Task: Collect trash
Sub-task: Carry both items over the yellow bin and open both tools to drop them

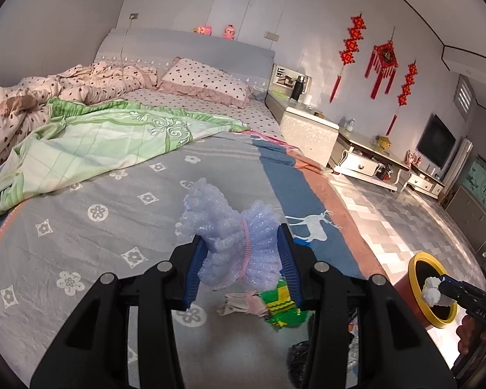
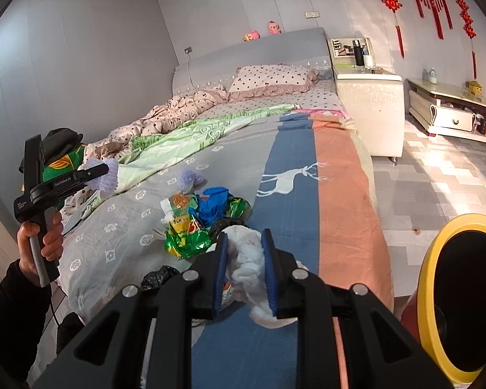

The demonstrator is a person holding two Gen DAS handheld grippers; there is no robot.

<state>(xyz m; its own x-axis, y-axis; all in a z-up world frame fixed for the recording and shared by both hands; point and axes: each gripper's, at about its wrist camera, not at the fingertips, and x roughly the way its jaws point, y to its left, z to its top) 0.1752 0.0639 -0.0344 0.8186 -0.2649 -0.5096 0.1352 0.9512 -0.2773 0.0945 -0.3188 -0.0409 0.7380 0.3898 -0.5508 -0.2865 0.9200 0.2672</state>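
Broadly: wide bed (image 2: pixel 152 240) under grey flower-print cover fills both views. Yellow-rimmed round bin with black inside (image 2: pixel 463 301) stands on floor beside bed's foot. Pile of green, blue, black wrappers (image 2: pixel 197 223) lies on cover near edge. Left hand-held gripper (image 1: pixel 243 269) clamps crumpled lavender bubble wrap (image 1: pixel 230 246), raised above cover. Right hand-held gripper (image 2: pixel 244 272) pinches crumpled white tissue (image 2: pixel 248 265), near bin.

bin mouth (image 2: pixel 469 304) seemingly unobstructed, wrappers (image 2: pixel 191 227) below
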